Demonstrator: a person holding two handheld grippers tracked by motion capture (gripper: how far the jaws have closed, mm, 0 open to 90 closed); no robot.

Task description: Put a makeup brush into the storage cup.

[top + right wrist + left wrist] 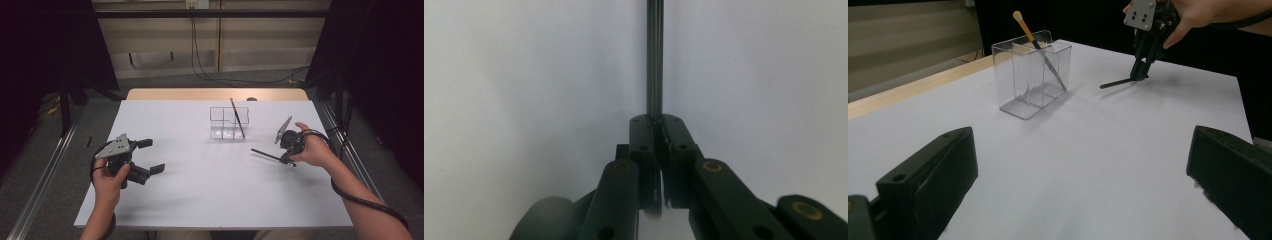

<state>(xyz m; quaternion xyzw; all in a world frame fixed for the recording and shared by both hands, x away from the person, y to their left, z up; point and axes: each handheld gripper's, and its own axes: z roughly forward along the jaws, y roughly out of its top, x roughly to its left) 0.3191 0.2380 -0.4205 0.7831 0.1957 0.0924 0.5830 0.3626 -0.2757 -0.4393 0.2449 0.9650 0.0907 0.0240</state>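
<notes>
1. right tool (286,159) clamps a thin dark stick (266,154) just above the bench (200,200).
2. left tool (148,156) idles wide, empty.
3. next, likely: lift stick, tilt upright, lower into clear organizer (229,122) beside the brush (236,117).

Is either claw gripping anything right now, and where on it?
The right claw pinches a thin dark stick at one end; the rest juts out over the table. The left claw is open, holding nothing.

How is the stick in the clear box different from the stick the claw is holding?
The brush leans in the clear box, tan tip up; the black stick lies low over the table, clamped in the right gripper. The brush has a tan end; the black stick is dark throughout. Both are thin.
</notes>
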